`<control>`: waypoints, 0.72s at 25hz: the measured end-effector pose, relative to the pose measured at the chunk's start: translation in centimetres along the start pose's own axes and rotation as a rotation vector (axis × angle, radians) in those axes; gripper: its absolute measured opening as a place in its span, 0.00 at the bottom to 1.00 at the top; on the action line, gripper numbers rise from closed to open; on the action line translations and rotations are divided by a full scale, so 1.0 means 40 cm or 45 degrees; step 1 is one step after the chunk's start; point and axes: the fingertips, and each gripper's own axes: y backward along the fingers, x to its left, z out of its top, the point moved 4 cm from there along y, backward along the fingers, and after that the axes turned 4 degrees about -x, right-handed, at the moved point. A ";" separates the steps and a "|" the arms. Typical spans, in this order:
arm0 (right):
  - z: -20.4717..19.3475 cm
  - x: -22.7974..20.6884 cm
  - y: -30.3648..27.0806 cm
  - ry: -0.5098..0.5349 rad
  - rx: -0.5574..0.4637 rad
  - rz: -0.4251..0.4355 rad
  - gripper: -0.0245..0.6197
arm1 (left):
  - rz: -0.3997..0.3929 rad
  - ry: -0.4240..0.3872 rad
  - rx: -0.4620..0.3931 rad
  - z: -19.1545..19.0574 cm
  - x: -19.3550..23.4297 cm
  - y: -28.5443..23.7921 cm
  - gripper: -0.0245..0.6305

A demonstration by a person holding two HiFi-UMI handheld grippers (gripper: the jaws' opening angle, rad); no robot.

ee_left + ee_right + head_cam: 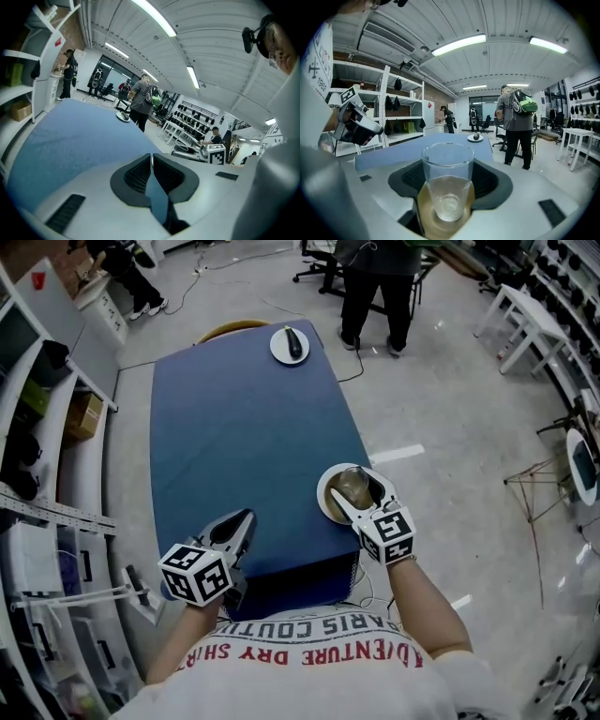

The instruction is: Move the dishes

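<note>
A clear glass (354, 491) (447, 154) stands on a round tan plate (327, 505) (423, 206) at the near right corner of the blue table (244, 427). My right gripper (355, 483) (447, 169) reaches over the plate, its two pads against the glass's sides. My left gripper (241, 522) (151, 157) hovers over the table's near left part, shut and empty. A second white plate (291, 345) (475, 138) (123, 117) with a dark object on it sits at the table's far end.
White shelving (37, 456) runs along the left of the table. A person in dark clothes (380, 287) stands beyond the far end, near an office chair. A white side table (525, 324) is at the upper right.
</note>
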 end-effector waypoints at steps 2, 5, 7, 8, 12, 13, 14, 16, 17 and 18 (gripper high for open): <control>0.001 -0.008 -0.004 -0.008 0.002 0.000 0.49 | 0.014 0.005 0.004 -0.001 0.004 -0.004 0.10; 0.003 -0.010 -0.005 -0.019 0.008 -0.001 0.49 | 0.021 0.006 0.002 0.003 0.004 -0.004 0.10; 0.002 -0.012 -0.006 -0.027 0.009 -0.004 0.49 | 0.023 0.000 -0.003 0.006 0.005 -0.004 0.10; 0.001 -0.013 -0.006 -0.028 0.011 -0.005 0.49 | 0.025 -0.002 -0.006 0.006 0.006 -0.004 0.10; 0.000 -0.010 -0.001 -0.030 0.010 0.002 0.49 | 0.034 -0.007 -0.013 0.002 0.006 0.004 0.10; 0.001 -0.012 0.000 -0.032 0.005 0.002 0.49 | 0.038 -0.008 -0.013 0.001 0.007 0.005 0.10; 0.004 -0.014 0.000 -0.032 0.001 0.003 0.49 | 0.041 -0.009 -0.013 0.000 0.009 0.005 0.10; 0.013 -0.015 0.001 -0.018 0.005 0.005 0.49 | 0.049 -0.006 -0.016 0.000 0.012 0.007 0.10; 0.019 -0.015 0.003 -0.008 0.010 0.008 0.49 | 0.053 -0.003 -0.019 0.000 0.012 0.009 0.10; 0.025 -0.013 0.004 -0.001 0.015 0.011 0.49 | 0.056 0.000 -0.023 0.001 0.013 0.011 0.10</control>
